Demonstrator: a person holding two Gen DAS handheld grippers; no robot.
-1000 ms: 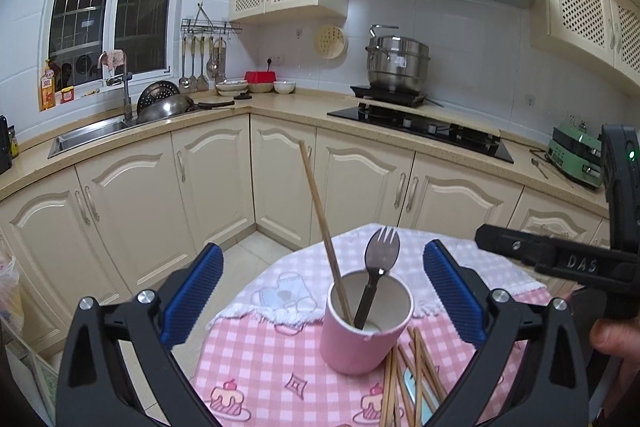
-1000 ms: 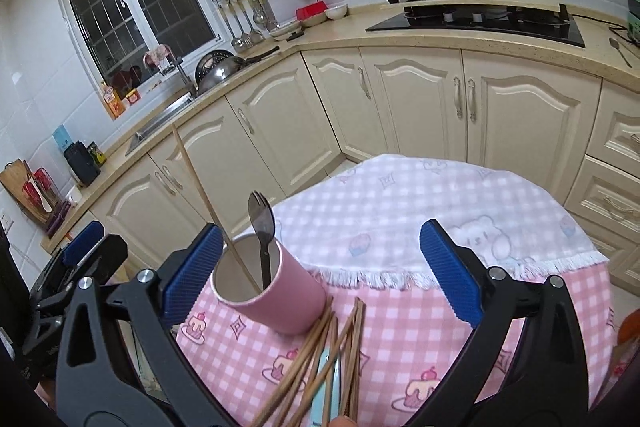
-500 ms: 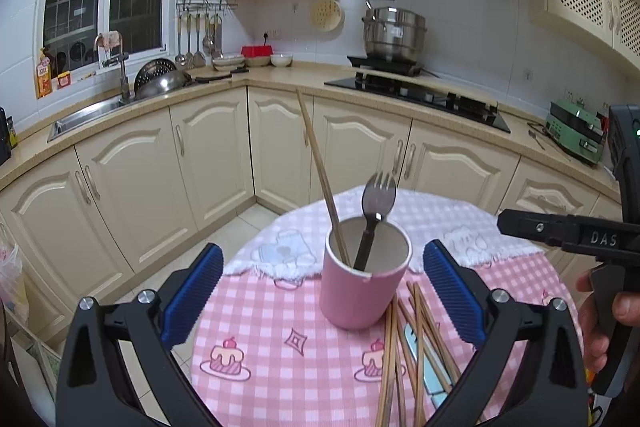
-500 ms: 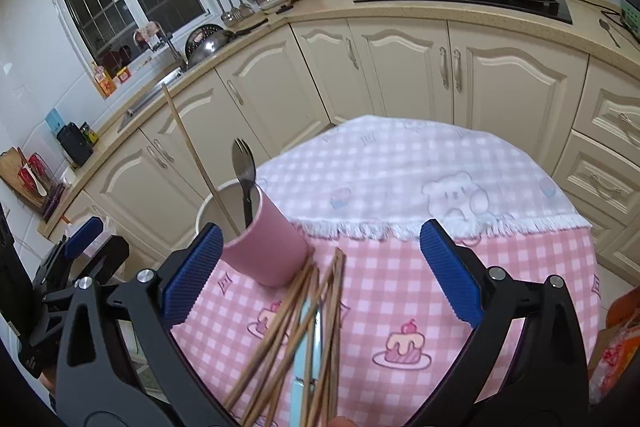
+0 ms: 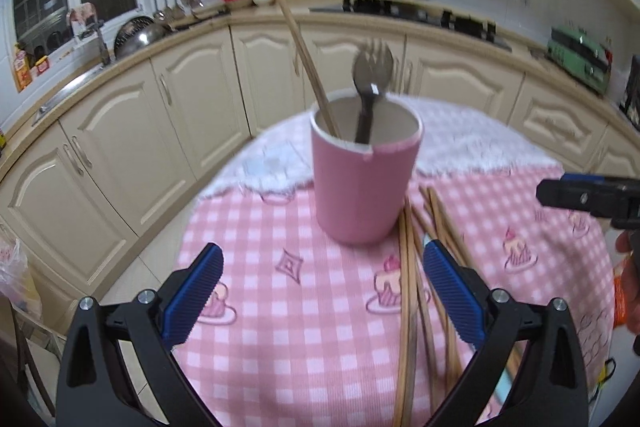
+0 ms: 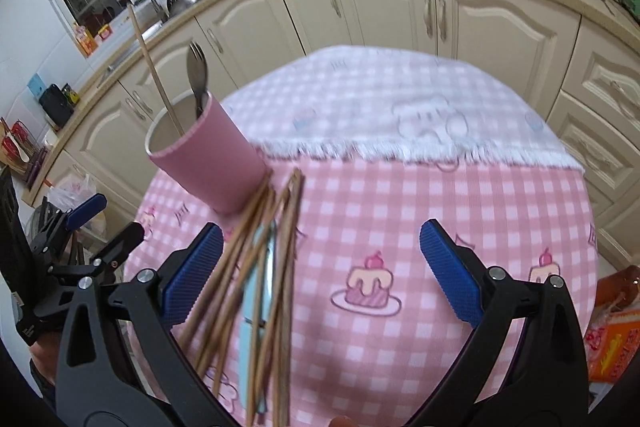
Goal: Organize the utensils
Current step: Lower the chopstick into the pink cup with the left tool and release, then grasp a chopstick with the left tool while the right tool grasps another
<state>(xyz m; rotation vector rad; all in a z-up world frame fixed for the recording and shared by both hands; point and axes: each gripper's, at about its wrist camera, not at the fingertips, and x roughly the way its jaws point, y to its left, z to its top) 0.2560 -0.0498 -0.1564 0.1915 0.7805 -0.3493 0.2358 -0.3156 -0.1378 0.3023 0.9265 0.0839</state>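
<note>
So there's a pink cup [image 5: 366,183] sitting upright on the table [image 5: 288,307], which has a pink checkered cloth with little cake prints. Inside the cup: one wooden chopstick [image 5: 298,43] leaning out toward the left, and a dark metal fork [image 5: 370,83] standing tines up.

The rest of the chopsticks [image 6: 256,267] are lying loose in a messy bundle on the cloth, tips right up against the base of the cup, with a light blue utensil [image 6: 258,291] mixed in under them — can't tell what it is exactly.

Left tongs [image 5: 322,301] are spread wide, holding nothing, hovering just in front of the cup. Right tongs [image 6: 320,275] are spread too, also empty, with the left pad just beside the bundle.

Cream kitchen cabinets [image 5: 192,95] curve round behind.
</note>
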